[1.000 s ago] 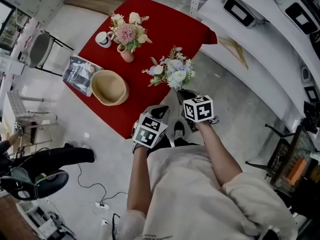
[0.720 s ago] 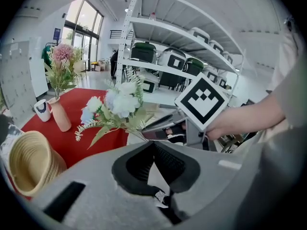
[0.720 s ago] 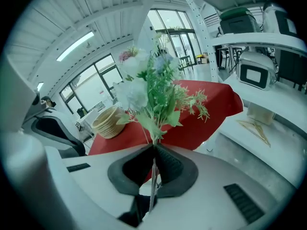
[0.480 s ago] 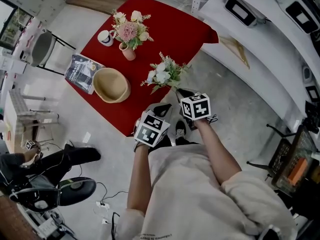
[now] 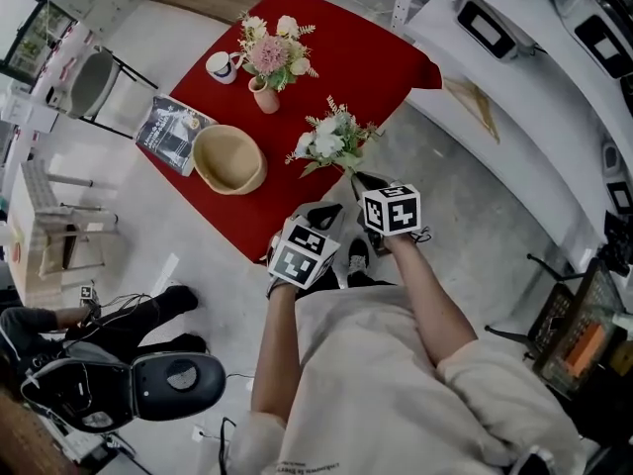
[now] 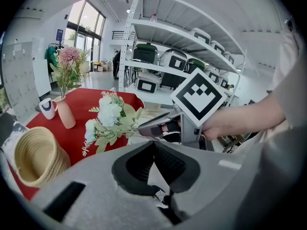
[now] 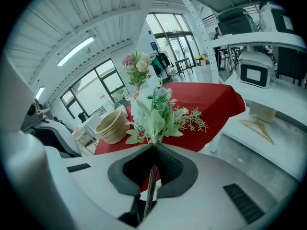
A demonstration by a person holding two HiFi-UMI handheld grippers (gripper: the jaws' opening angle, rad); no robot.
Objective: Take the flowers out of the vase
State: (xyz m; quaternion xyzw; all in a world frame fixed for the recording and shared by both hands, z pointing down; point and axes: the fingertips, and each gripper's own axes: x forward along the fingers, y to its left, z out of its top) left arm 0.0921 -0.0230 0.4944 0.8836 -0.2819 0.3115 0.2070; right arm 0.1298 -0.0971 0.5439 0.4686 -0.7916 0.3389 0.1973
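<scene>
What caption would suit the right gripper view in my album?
Right gripper holds a white flower bunch by its stems, red table and basket behind.

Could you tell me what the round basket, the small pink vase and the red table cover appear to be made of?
The basket looks like coiled woven fibre, perhaps straw or rope: pale tan, matte, with ridged rings. The vase seems ceramic, smooth and pale pink, though plastic cannot be ruled out. The table cover looks like matte red cloth, hanging over the table's edges.
</scene>
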